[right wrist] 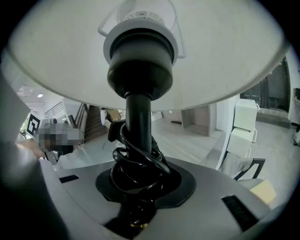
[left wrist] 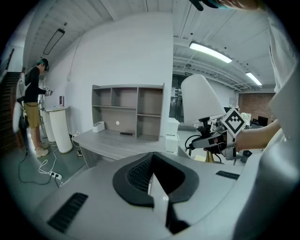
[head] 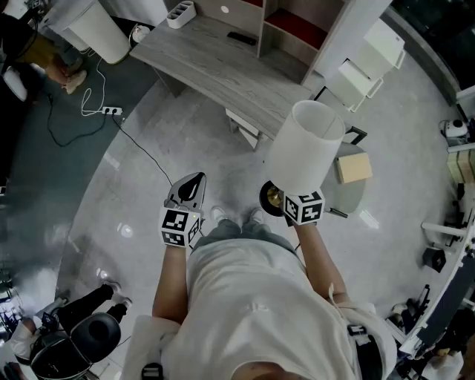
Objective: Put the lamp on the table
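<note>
The lamp has a white shade [head: 306, 148] and a black stem [right wrist: 138, 123] with black cord [right wrist: 140, 168] coiled round its lower part. My right gripper [head: 291, 197] is shut on that stem and holds the lamp off the floor, tilted forward; its brass-and-black base [head: 272, 199] shows under the shade. The grey wooden table [head: 215, 70] lies ahead, beyond the lamp. My left gripper [head: 187, 190] hangs beside it at the left, shut and empty, jaws [left wrist: 152, 159] meeting in a point. From the left gripper view the lamp shade [left wrist: 201, 99] and right gripper [left wrist: 220, 138] appear at right.
A shelf unit [head: 297, 26] stands at the table's far side; a small dark object [head: 241, 38] and a white tray [head: 181, 13] lie on the tabletop. A white cylinder [head: 100, 30], a power strip with cable [head: 111, 111], a cardboard box [head: 353, 168], a person [left wrist: 33, 105].
</note>
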Tool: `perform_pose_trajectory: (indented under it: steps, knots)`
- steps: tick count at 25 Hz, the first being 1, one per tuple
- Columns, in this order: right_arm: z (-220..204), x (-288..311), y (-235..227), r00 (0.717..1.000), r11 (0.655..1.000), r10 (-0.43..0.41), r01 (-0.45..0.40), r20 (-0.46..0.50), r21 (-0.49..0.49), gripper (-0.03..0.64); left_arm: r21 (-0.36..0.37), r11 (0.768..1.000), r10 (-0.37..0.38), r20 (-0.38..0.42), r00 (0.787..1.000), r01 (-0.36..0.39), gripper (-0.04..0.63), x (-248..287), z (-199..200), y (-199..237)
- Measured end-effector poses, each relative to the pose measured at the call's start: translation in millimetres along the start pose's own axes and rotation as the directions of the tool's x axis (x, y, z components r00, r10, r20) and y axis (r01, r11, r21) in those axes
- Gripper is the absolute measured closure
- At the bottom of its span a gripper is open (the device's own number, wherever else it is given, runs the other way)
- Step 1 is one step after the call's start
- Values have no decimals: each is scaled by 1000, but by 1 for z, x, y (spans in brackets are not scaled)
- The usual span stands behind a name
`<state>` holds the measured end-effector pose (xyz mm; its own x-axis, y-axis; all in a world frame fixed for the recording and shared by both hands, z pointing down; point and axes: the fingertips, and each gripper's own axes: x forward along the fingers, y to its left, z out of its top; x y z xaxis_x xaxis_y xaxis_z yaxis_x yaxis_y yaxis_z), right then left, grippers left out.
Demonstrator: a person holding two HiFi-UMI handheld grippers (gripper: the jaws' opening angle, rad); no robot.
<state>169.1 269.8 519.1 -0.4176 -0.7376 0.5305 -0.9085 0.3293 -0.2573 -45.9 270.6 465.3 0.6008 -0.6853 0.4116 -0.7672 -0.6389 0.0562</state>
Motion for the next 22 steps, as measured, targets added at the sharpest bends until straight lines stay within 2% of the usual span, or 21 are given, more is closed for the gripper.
perform_pose_trajectory:
  steps: [6,16,22]
  knots:
    - [8,11,29,1000,1000,-20,20,7,-19,491,-17,1000,-14,13,1000,14,581,-21,-8,27]
    - [34,52,75,997,997,-79,79,8,-1,489,-48,999,-18,55,998,20,581,-52,-18,109]
    - [47,65,93,992,992,-127,127,24,-14,489,-77,996,-45,44,998,48,581,-53,-35,146]
